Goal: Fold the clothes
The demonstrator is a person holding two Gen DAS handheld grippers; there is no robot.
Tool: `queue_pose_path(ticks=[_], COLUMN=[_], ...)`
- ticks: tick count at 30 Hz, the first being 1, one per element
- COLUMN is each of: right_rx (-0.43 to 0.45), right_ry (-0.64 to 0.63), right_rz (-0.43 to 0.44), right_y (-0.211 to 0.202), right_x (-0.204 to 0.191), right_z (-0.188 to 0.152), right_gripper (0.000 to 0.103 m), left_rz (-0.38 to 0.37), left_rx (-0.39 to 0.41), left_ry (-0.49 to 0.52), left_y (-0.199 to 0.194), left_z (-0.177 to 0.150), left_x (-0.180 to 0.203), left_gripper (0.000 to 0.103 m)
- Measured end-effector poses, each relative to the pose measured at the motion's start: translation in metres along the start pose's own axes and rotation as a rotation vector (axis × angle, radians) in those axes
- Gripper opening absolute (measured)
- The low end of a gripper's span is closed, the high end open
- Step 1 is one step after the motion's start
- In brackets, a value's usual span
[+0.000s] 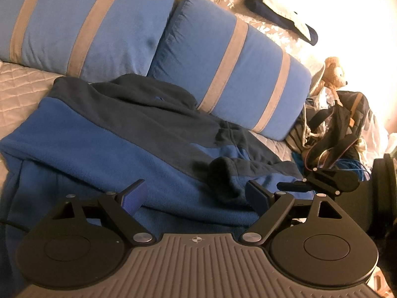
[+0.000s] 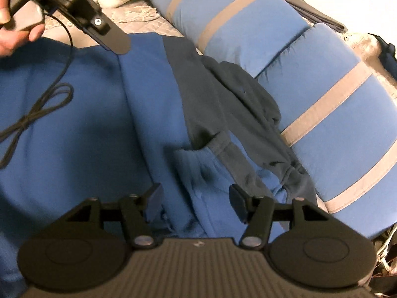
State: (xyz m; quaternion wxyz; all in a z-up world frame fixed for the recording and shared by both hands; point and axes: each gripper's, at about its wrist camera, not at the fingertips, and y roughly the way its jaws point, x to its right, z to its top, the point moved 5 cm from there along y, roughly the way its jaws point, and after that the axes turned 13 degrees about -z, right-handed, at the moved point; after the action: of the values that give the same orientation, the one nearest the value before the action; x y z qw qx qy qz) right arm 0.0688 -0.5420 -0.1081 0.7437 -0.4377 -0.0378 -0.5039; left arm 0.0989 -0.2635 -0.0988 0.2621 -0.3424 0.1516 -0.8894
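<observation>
Ahead of the left gripper's spread fingers lies the fleece, blue with navy panels, rumpled across a quilted bed; nothing sits between these fingers, which hover low over the near blue edge, I judge so as to take a hem. Just beyond and between the fingertips a dark cuff bunches up, its sleeve thrown back over the body. To the right of those fingers the right gripper reaches in from the side, its own fingers likewise parted and empty above a puckered blue fold; from its view the navy sleeve runs off beyond the right fingertip toward the pillows. A hand grips the left tool's handle up past the left fingertip, its cable trailing over the cloth. Whether the fleece is part folded or simply dropped in a heap, the creases alone do not settle. Behind the garment two blue pillows with grey stripes lean against the bed's head, and further right of the fingers a soft bear tops a heap of bags and cords in warm, dim light.
</observation>
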Motion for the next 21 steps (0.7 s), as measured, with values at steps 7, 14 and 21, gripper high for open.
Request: queue_pose_path(ticks=[7, 14, 21], right_rx=[0.009, -0.037, 0.025], right_ry=[0.019, 0.047, -0.015], right_rz=[0.076, 0.1, -0.005], right_y=[0.013, 0.036, 0.028], right_x=[0.002, 0.002, -0.012], right_z=[0.001, 0.006, 0.007], right_gripper=[0.063, 0.043, 0.012], left_rz=[0.024, 0.01, -0.084], left_rx=[-0.039, -0.127, -0.159], left_ry=[-0.064, -0.168, -0.259], left_y=[0.0, 0.01, 0.067], left_z=[0.006, 0.03, 0.037], left_x=[-0.002, 0.018, 0.024], left_gripper=[0.087, 0.087, 0.087])
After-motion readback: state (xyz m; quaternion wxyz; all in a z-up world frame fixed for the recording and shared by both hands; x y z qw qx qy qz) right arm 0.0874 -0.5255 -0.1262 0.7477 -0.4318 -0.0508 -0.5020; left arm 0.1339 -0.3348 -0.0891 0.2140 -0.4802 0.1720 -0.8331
